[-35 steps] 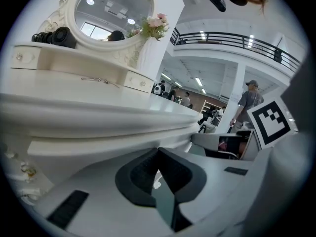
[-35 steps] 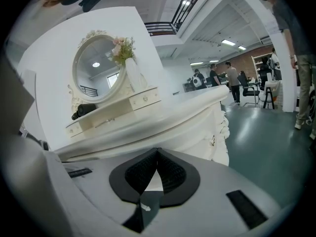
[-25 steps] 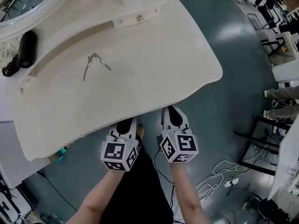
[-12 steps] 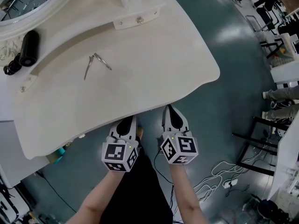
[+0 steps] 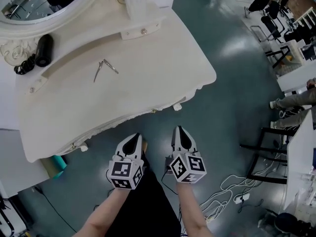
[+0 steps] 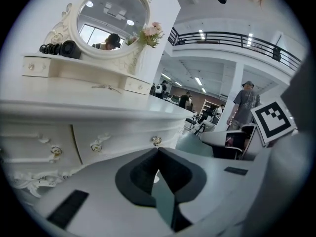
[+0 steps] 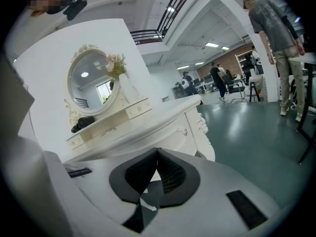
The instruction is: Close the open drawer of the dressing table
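Observation:
The white dressing table (image 5: 148, 78) fills the upper left of the head view. Its drawer fronts (image 6: 118, 142) with small flower knobs (image 6: 156, 140) look flush with the table front; no drawer sticks out. Both grippers hang over the teal floor, a short way back from the table's front edge. My left gripper (image 5: 136, 136) is shut, its black tips meeting with nothing between them (image 6: 158, 149). My right gripper (image 5: 179, 129) is shut and empty too (image 7: 158, 150), pointing at the table's right end (image 7: 190, 127).
On the tabletop lie a metal clip (image 5: 102, 68) and, on the raised shelf, a black cylinder (image 5: 43, 50) beside the oval mirror (image 5: 39, 4). White cables (image 5: 232, 186) and a black frame (image 5: 269, 154) lie on the floor at right. People stand at the far right (image 7: 276, 38).
Both grippers have drawn back from under the table's front edge; a strip of floor now shows between their tips and the table. Both stayed shut.

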A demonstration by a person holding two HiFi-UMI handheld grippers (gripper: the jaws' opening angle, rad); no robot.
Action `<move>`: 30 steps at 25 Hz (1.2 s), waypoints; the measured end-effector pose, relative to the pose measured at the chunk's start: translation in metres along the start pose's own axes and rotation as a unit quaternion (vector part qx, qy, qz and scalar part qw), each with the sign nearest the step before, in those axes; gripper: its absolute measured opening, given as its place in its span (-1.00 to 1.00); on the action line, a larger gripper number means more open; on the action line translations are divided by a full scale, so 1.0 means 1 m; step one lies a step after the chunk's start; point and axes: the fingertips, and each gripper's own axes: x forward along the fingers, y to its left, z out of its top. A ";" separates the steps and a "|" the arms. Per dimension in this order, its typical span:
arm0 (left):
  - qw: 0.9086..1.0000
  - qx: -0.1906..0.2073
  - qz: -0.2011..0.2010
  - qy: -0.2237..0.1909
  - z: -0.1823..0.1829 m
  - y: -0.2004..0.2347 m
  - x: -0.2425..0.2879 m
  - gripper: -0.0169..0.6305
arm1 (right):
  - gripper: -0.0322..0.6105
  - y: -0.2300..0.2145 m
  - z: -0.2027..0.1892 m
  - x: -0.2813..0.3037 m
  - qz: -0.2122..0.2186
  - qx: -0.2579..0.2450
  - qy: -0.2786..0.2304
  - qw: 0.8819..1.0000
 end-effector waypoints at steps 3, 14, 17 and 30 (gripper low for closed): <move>1.000 0.006 -0.005 0.000 -0.002 -0.012 -0.017 -0.89 | -0.80 0.008 0.005 -0.023 0.005 0.012 -0.016 1.000; 0.999 0.019 -0.025 -0.020 0.008 -0.053 -0.058 -0.89 | -0.80 0.029 0.019 -0.084 0.038 0.045 -0.034 0.998; 0.999 0.021 -0.034 -0.028 0.012 -0.066 -0.069 -0.89 | -0.80 0.037 0.018 -0.101 0.050 0.058 -0.033 0.997; 0.995 0.025 -0.068 -0.062 0.035 -0.094 -0.134 -0.89 | -0.80 0.084 0.045 -0.167 0.085 0.080 -0.062 0.991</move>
